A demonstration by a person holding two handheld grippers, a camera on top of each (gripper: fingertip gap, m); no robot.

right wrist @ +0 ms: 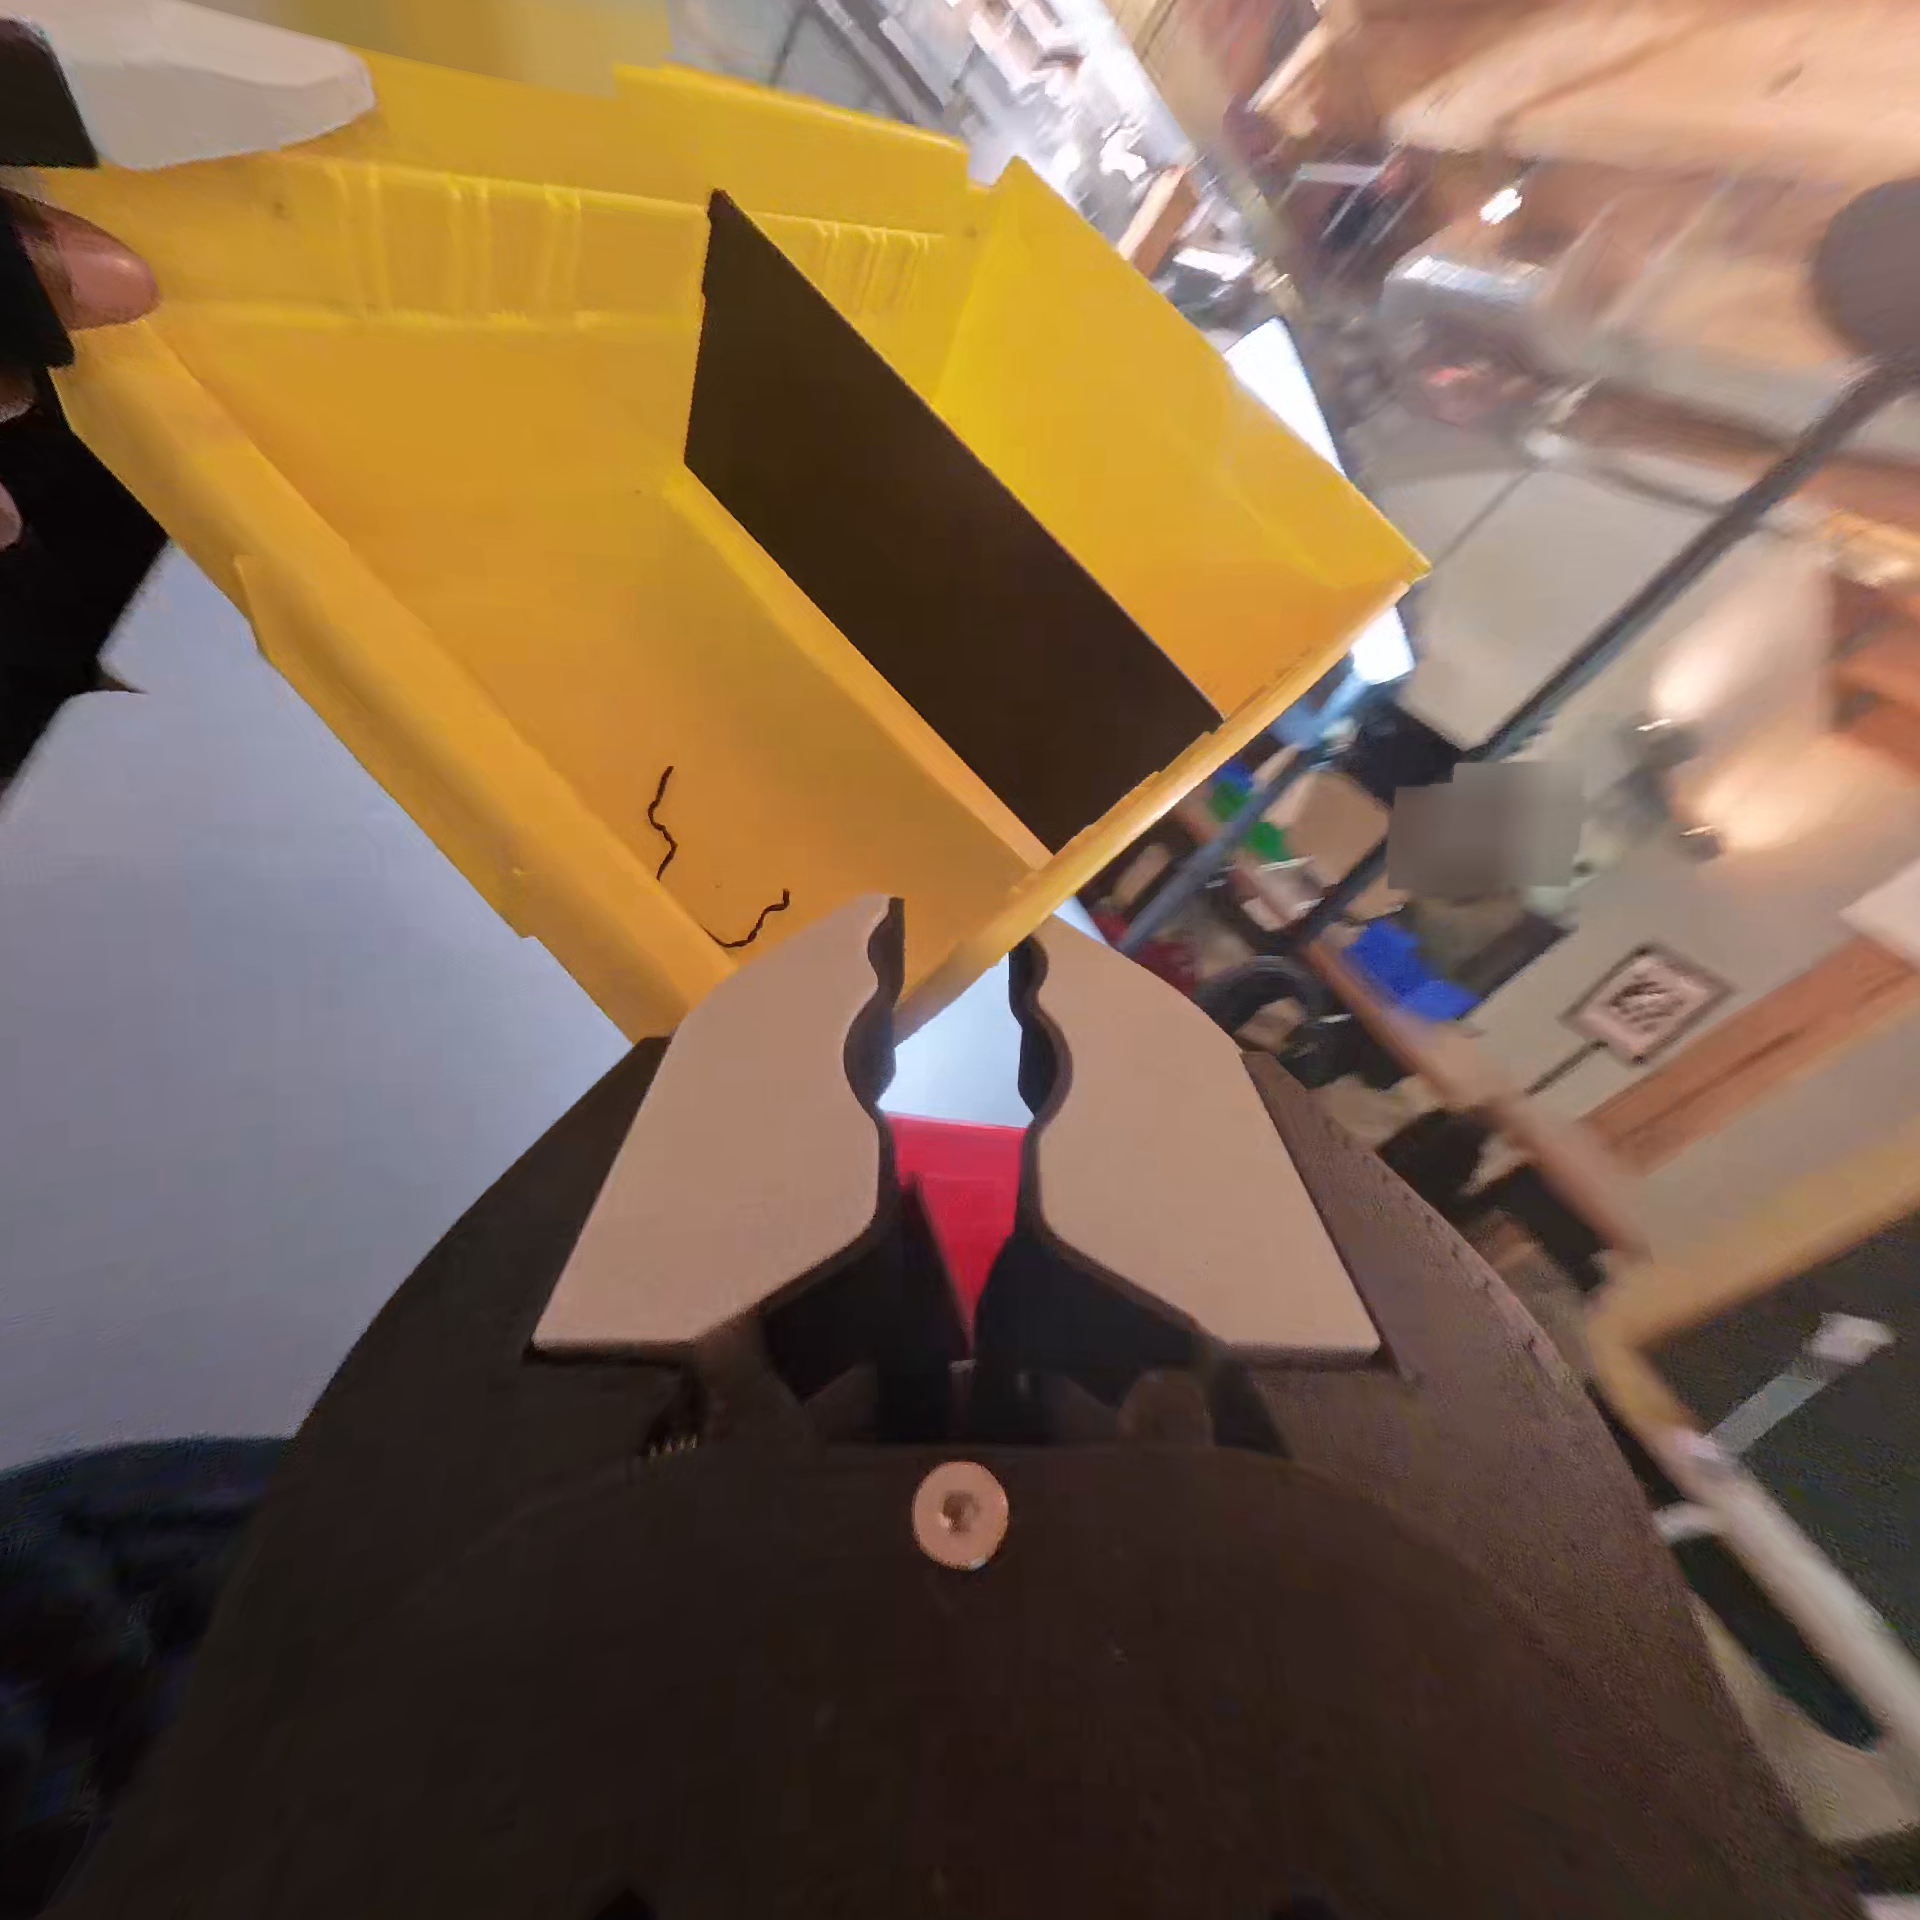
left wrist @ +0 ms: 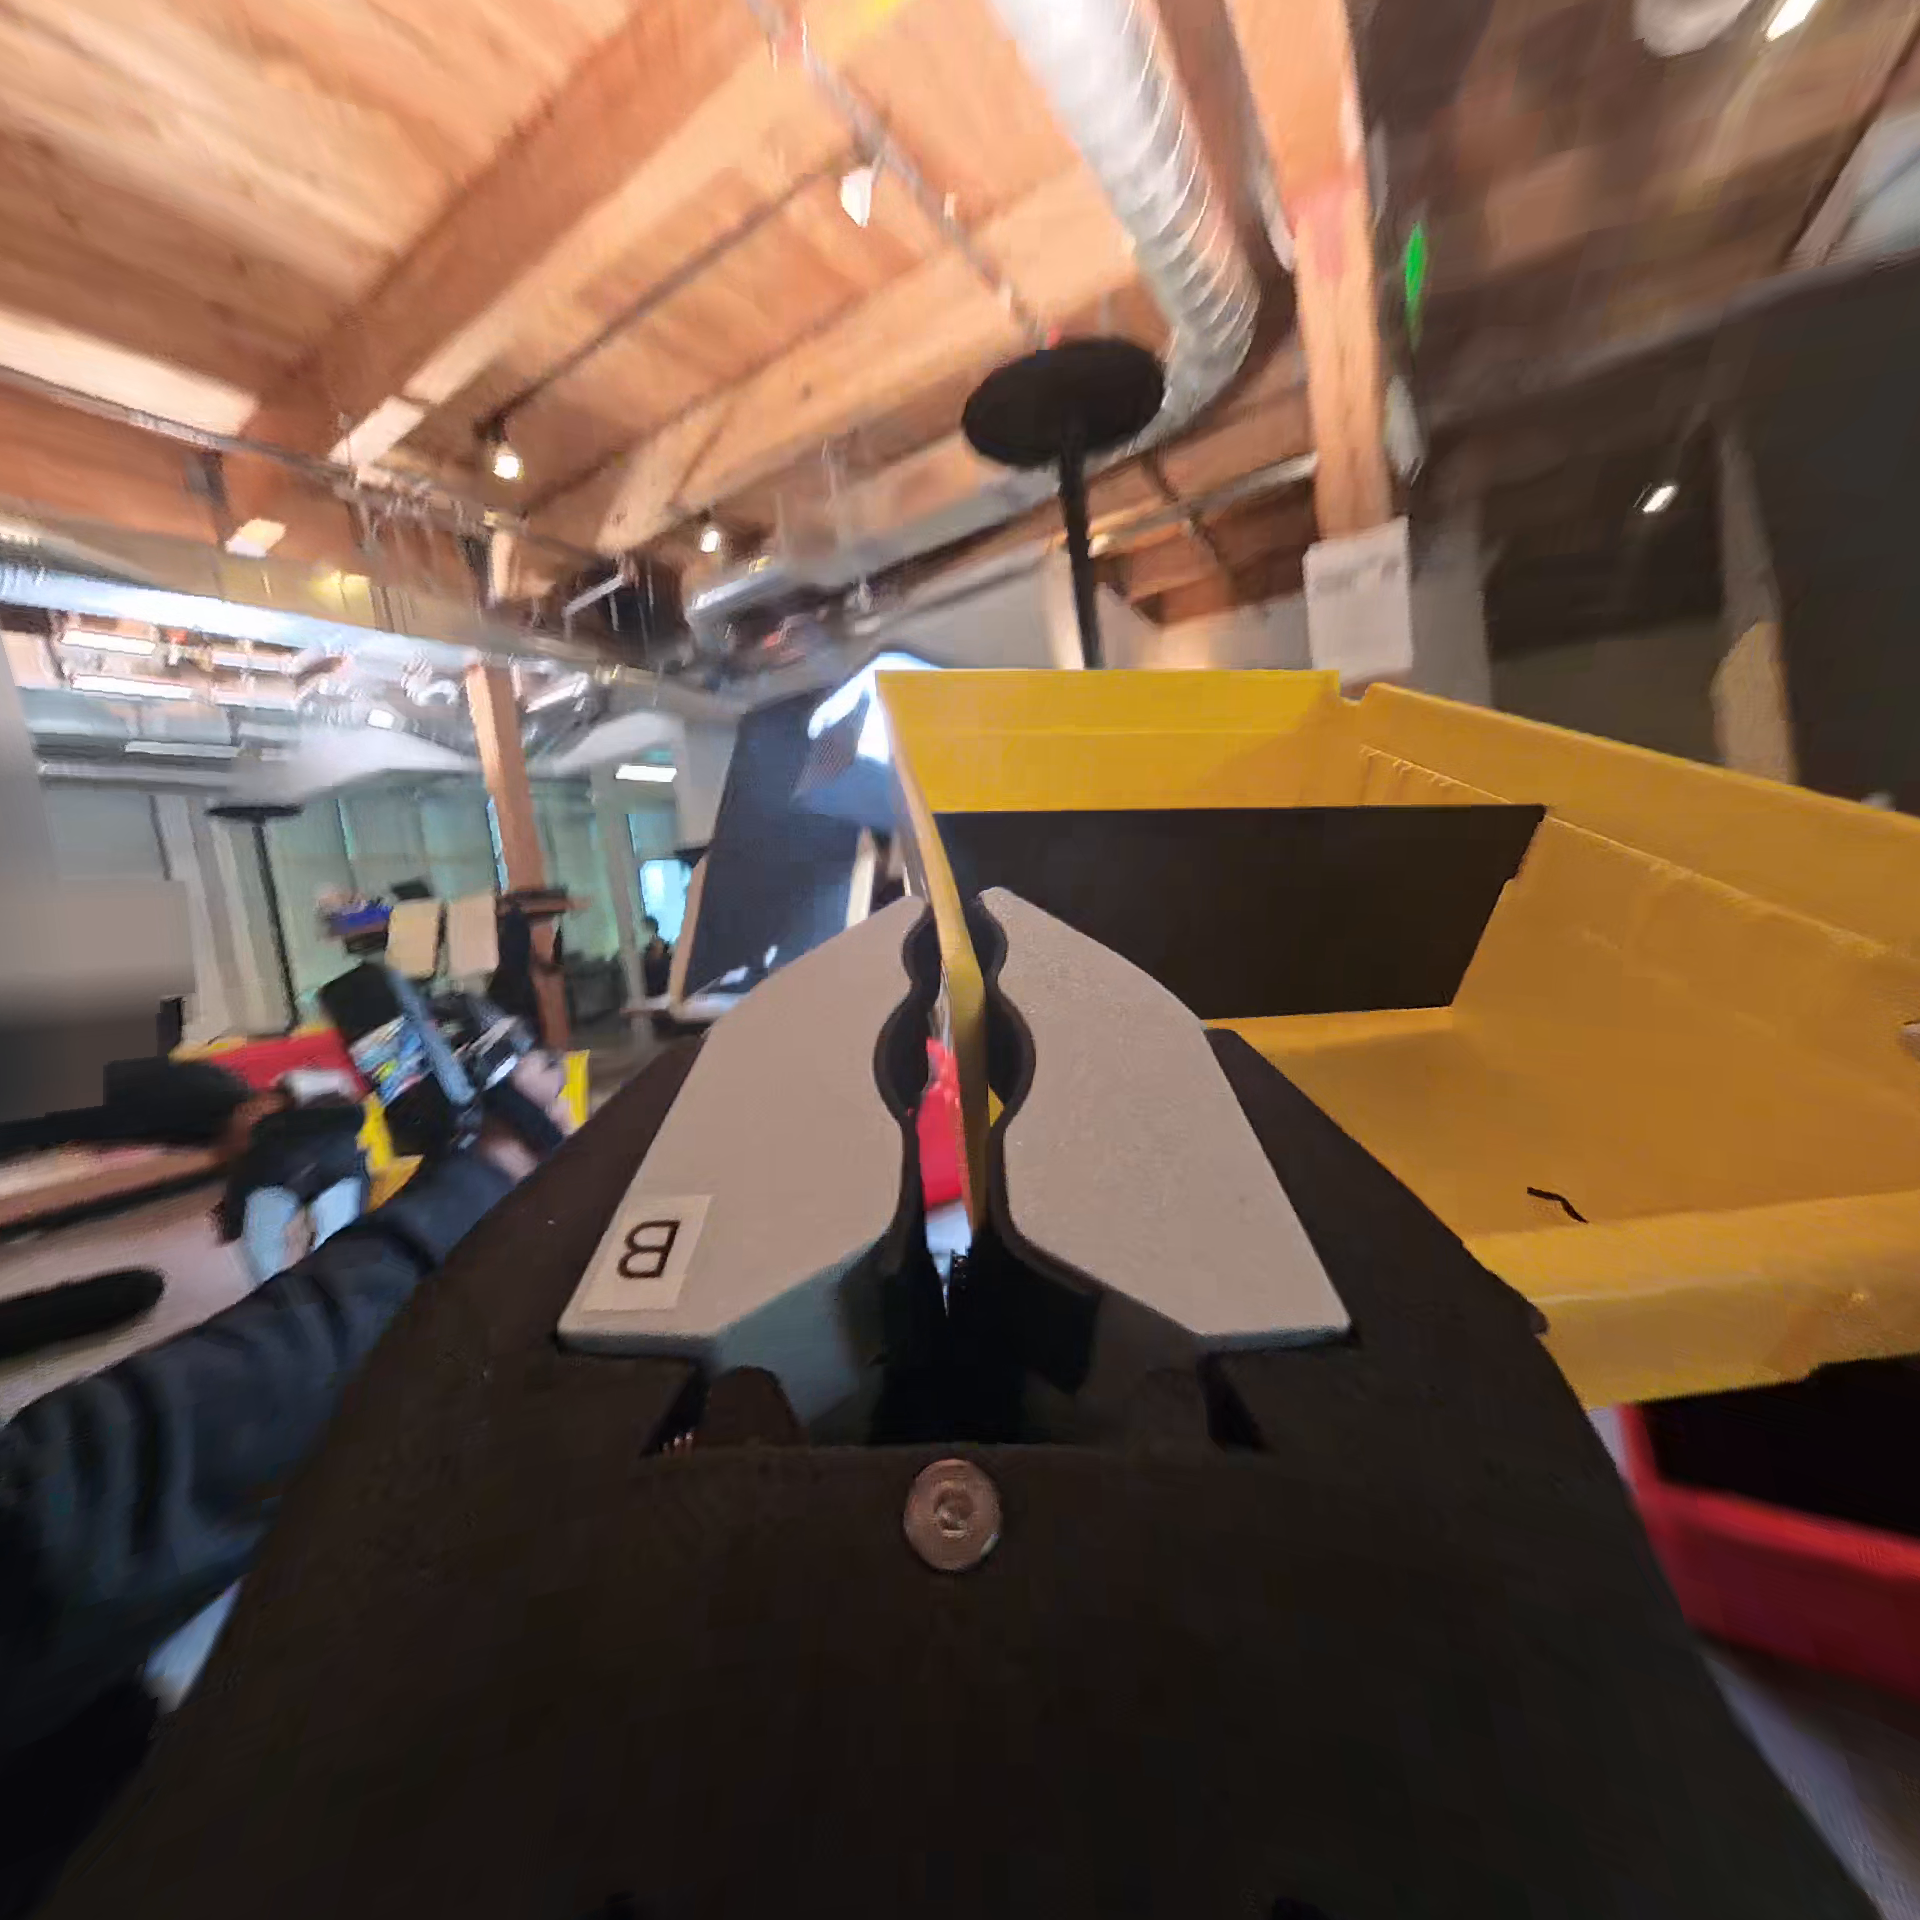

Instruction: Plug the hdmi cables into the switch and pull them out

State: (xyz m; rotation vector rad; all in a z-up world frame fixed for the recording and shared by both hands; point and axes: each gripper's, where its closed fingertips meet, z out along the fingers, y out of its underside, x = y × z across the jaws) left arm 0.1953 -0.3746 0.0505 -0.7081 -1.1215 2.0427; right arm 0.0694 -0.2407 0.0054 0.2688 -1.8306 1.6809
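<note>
No HDMI cable or switch shows in either view. A yellow plastic bin (left wrist: 1621,1039) is held tilted in the air. My left gripper (left wrist: 951,914) is shut on the bin's side wall. A black divider (left wrist: 1226,914) stands across the bin, and a thin black wire scrap (left wrist: 1555,1203) lies on its floor. In the right wrist view the bin (right wrist: 499,540), its divider (right wrist: 914,571) and wire scraps (right wrist: 660,821) show from the other side. My right gripper (right wrist: 956,925) is open, with the bin's rim corner between its fingers, against the left one. The left gripper's pale finger (right wrist: 187,83) shows at the top left.
A red bin (left wrist: 1766,1558) sits below the yellow one, also seen between my right fingers (right wrist: 956,1174). A white tabletop (right wrist: 260,1039) lies underneath. A dark sleeve (left wrist: 156,1455) reaches in at the left. Shelves, poles and desks fill the blurred background.
</note>
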